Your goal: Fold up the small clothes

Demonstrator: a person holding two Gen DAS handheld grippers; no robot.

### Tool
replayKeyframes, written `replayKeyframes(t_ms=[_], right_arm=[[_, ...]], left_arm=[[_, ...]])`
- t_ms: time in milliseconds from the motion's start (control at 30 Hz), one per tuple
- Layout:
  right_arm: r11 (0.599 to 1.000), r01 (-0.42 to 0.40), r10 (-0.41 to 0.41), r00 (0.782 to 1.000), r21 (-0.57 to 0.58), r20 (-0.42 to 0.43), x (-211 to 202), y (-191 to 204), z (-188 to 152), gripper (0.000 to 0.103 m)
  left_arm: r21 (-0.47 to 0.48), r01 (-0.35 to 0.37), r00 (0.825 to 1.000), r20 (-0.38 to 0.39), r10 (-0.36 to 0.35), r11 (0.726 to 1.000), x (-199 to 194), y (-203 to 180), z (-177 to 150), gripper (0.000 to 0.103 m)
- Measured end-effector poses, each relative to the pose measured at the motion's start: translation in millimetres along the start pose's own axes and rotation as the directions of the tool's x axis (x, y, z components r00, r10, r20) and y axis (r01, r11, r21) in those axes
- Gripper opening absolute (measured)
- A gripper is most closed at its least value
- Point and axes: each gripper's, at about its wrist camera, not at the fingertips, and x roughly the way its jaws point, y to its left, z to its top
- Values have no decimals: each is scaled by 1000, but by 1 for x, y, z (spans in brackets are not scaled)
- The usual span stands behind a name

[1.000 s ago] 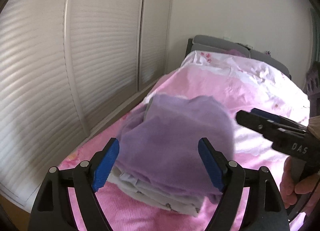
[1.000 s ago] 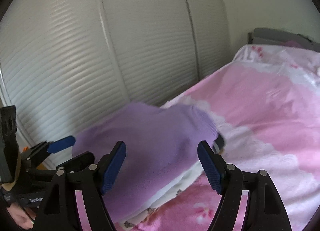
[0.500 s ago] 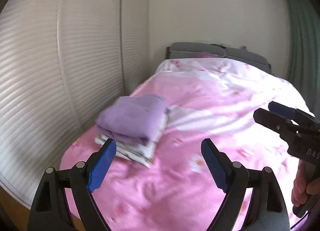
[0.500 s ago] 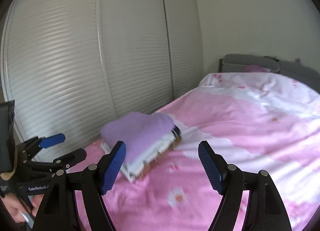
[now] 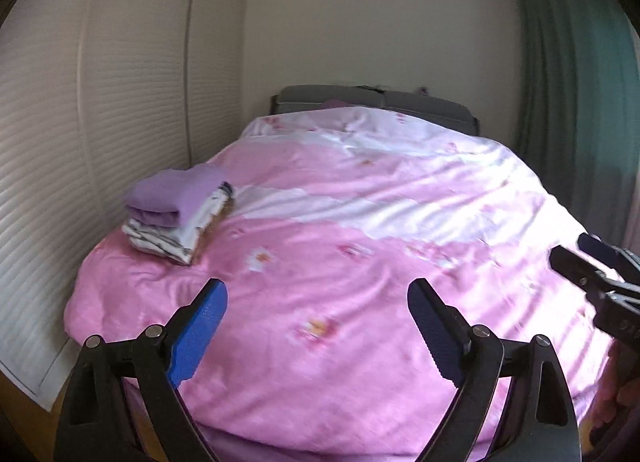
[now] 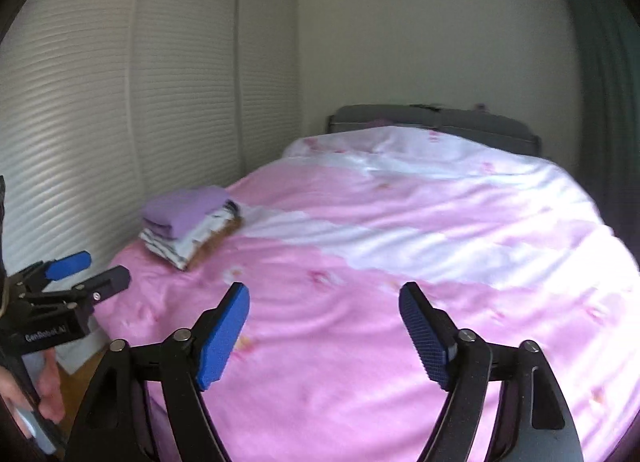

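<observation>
A stack of folded clothes (image 5: 180, 218) lies at the left edge of the pink bed (image 5: 360, 282). A folded purple garment (image 5: 176, 194) is on top, over white patterned pieces. The stack also shows in the right wrist view (image 6: 192, 226). My left gripper (image 5: 316, 326) is open and empty, held back above the foot of the bed, well short of the stack. My right gripper (image 6: 324, 330) is open and empty, to the right of the left one. Each gripper appears in the other's view: the right (image 5: 580, 258), the left (image 6: 90, 270).
A white louvred wardrobe (image 5: 100, 142) runs along the left side of the bed. A grey headboard (image 5: 372, 100) stands at the far end. A green curtain (image 5: 576, 102) hangs at the right. Wooden floor (image 6: 80, 378) shows at the bed's near left corner.
Both grippers have pulled back from the stack towards the foot of the bed. The purple garment, close between the fingers a second ago, now lies far off on the stack.
</observation>
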Motion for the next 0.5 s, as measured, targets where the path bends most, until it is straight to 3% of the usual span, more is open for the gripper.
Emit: replayKeyframes(t_ms=[67, 133, 167, 233, 500], right_arm=[[997, 68, -69, 997, 31, 20, -39, -27, -17, 86], [995, 92, -93, 995, 40, 23, -49, -36, -21, 88], [985, 160, -162, 987, 69, 18, -69, -54, -31, 91], [981, 178, -179, 984, 78, 15, -74, -59, -35, 92], [929, 336, -346, 938, 158, 36, -117, -99, -59, 99]], left_arm=[[19, 9, 1000, 2, -9, 1000, -8, -18, -7, 93], [28, -5, 1000, 9, 5, 1000, -15, -31, -13, 96], [27, -7, 1000, 9, 6, 1000, -17, -35, -16, 99], [16, 3, 1000, 10, -3, 1000, -21, -45, -21, 100], [43, 29, 1000, -5, -29, 999, -18, -74, -30, 103]])
